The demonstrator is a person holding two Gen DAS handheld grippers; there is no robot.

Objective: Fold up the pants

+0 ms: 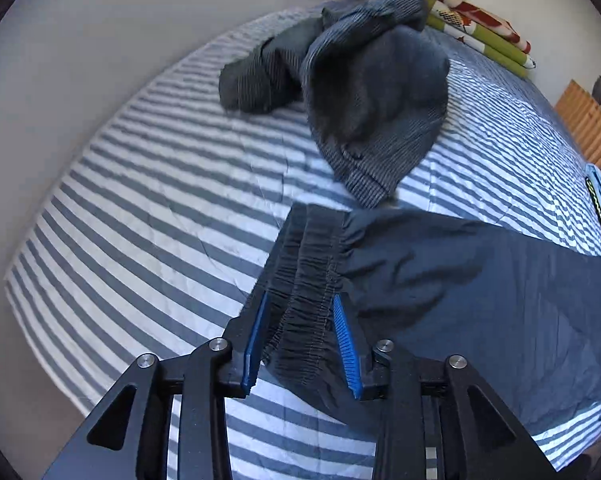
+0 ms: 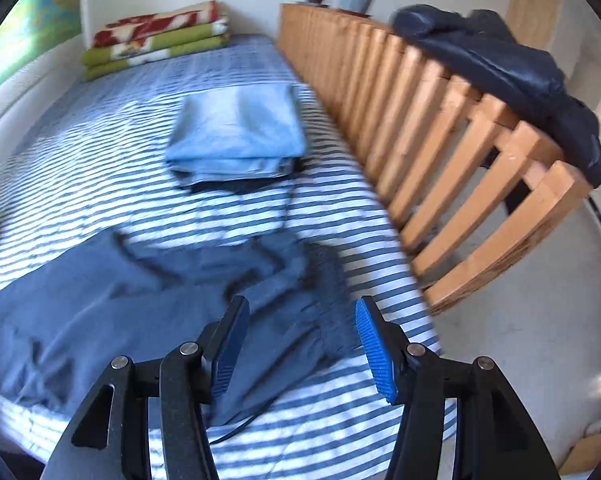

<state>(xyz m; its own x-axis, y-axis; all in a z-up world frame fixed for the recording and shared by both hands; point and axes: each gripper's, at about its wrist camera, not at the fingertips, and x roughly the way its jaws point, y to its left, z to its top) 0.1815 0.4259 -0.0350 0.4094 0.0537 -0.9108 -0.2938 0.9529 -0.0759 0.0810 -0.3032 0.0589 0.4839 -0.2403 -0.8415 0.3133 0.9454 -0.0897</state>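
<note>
My left gripper [image 1: 300,332]: jaws partly apart, straddling the gathered elastic waistband [image 1: 304,280]; the blue pads do not visibly press it, and I cannot tell if they brush the cloth.
My right gripper [image 2: 300,340]: jaws wider apart, empty, above the other end of the dark pants [image 2: 120,304] near the bed's right edge.
Pants: spread flat on the near part of the striped bedsheet [image 1: 140,208].
Further out: a crumpled ribbed grey garment [image 1: 372,88] lies beyond the waistband; a folded light-blue stack [image 2: 240,136] sits mid-bed; folded blankets [image 2: 156,40] at the far end; a wooden slatted rail [image 2: 440,136] along the right with a dark jacket [image 2: 500,68] draped on it.
Writing: none legible.
</note>
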